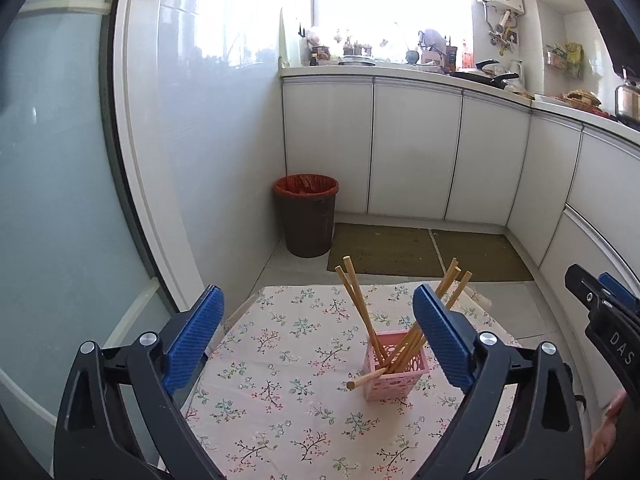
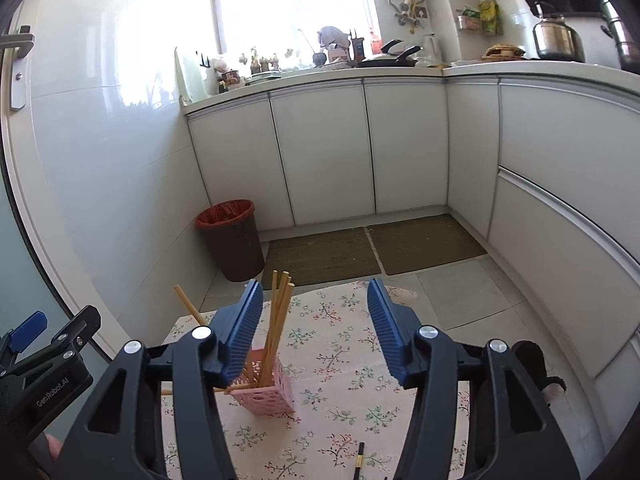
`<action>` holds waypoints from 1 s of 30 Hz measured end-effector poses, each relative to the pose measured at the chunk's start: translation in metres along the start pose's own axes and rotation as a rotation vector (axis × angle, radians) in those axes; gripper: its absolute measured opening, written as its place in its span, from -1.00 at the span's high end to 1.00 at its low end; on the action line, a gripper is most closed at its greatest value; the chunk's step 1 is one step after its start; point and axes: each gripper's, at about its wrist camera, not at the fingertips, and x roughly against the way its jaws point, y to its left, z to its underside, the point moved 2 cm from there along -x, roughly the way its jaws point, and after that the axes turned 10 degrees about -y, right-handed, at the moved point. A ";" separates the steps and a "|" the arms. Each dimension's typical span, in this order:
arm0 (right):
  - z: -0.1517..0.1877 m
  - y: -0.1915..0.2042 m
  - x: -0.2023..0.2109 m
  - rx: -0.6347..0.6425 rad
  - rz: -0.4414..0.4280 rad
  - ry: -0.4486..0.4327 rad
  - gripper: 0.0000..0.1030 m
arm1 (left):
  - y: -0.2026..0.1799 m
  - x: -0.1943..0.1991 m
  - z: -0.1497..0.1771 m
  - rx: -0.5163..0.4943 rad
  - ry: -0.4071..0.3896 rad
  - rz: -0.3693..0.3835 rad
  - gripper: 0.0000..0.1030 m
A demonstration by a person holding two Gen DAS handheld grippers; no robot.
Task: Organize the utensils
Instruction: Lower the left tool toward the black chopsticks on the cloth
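A pink perforated holder (image 1: 396, 376) stands upright on the floral tablecloth (image 1: 288, 392); it also shows in the right wrist view (image 2: 270, 394). Several wooden chopsticks (image 1: 362, 312) lean out of it, and one pokes through its side near the base (image 1: 365, 380). They also show in the right wrist view (image 2: 278, 320). My left gripper (image 1: 318, 328) is open and empty, above the table just left of the holder. My right gripper (image 2: 316, 320) is open and empty, right of the holder. A dark chopstick (image 2: 358, 460) lies on the cloth near the front edge.
A brown bin with a red liner (image 1: 307, 216) stands on the floor beyond the table. Green mats (image 1: 432, 254) lie before white cabinets (image 1: 416, 152). A glass door (image 1: 60, 200) is at the left. The table's far edge (image 1: 320, 286) is close behind the holder.
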 end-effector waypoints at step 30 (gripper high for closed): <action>0.150 -0.169 0.072 -0.118 0.330 0.351 -0.87 | -0.152 -0.047 0.151 -0.297 0.590 0.322 -0.86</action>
